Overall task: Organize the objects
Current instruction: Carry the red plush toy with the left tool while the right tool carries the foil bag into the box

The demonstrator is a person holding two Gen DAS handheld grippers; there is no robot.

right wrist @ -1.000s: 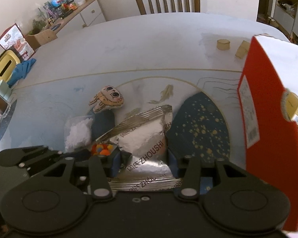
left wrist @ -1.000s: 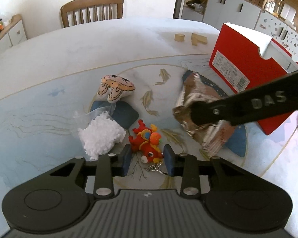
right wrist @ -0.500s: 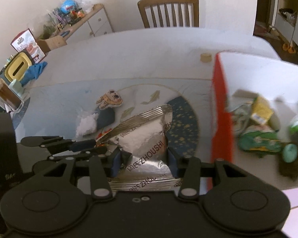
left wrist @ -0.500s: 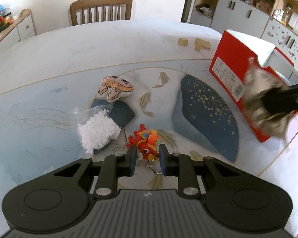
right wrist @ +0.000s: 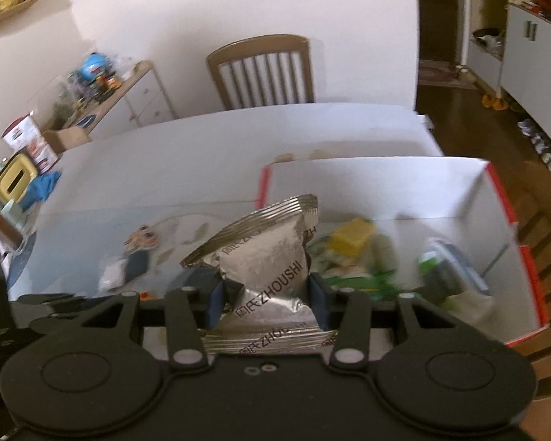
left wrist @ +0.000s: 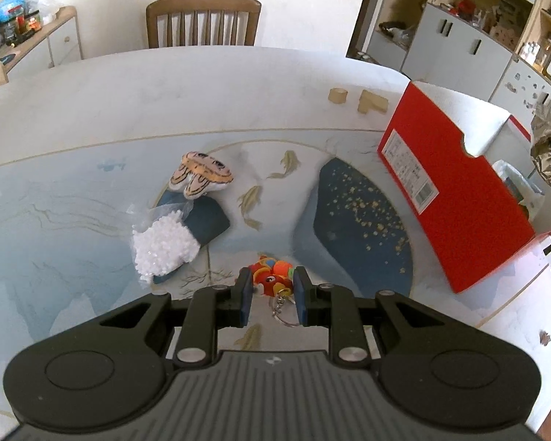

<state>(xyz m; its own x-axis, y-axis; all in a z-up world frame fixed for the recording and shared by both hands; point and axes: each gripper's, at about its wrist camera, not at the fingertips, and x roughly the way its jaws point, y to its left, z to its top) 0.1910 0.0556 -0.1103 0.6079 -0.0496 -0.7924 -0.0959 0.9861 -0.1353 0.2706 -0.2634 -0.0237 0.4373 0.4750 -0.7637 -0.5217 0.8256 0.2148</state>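
Note:
My left gripper (left wrist: 270,286) is shut on a red and orange toy keychain (left wrist: 272,275) and holds it above the table; its ring hangs below. My right gripper (right wrist: 266,294) is shut on a silver foil snack bag (right wrist: 266,257) and holds it over the open red box (right wrist: 503,205), which has several items inside. In the left wrist view the red box (left wrist: 440,180) stands at the right, with the foil bag (left wrist: 549,150) over it. A tan plush face (left wrist: 202,174) and a clear bag of white beads (left wrist: 165,244) lie on the table.
Two small wooden blocks (left wrist: 356,99) lie at the table's far right. A wooden chair (left wrist: 202,20) stands behind the table. A low cabinet with clutter (left wrist: 29,33) is at the left, shelves (left wrist: 496,18) at the right.
My right gripper carried the foil bag up and rightward from the table to above the red box. My left gripper closed on the toy keychain and lifted it.

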